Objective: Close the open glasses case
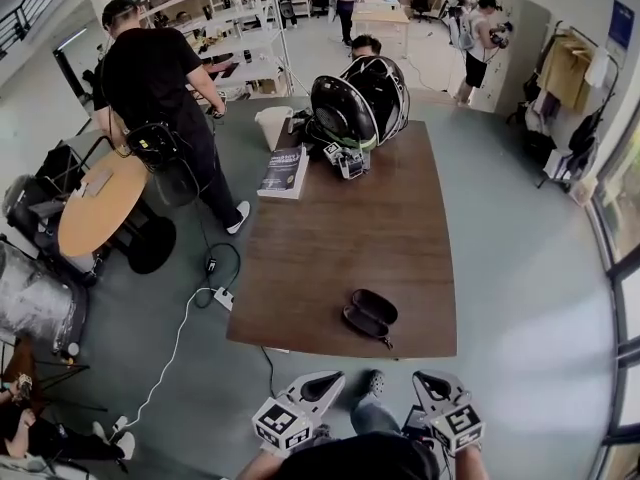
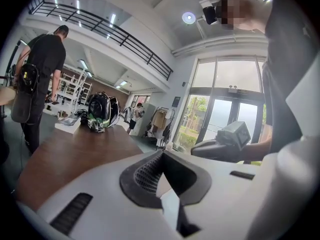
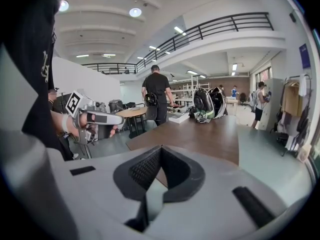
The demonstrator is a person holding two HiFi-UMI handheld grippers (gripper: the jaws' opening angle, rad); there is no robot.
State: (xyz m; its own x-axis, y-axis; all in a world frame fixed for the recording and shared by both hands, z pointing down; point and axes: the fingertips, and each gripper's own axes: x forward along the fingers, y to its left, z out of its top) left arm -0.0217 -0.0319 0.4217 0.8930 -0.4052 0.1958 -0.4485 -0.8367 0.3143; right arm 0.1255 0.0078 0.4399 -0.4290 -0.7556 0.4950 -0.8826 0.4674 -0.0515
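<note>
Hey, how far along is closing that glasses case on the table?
Nothing looks done yet: the glasses case lies open near the front edge of the table. Nothing is in hand either: the left tongs and the right tongs are both shut and empty, held short of the table. Left to do: reach the case and fold its lid down.

The brown wooden desk (image 1: pixel 330 258) stood on a grey floor (image 1: pixel 520 268). An open black glasses case (image 1: pixel 370 315) lay near its near edge, right of the middle. At the far end sat a large rounded black bag (image 1: pixel 358 103), with a small green-and-white device (image 1: pixel 347 158) just before it. A dark book (image 1: pixel 284 171) lay at the far left corner.
</note>
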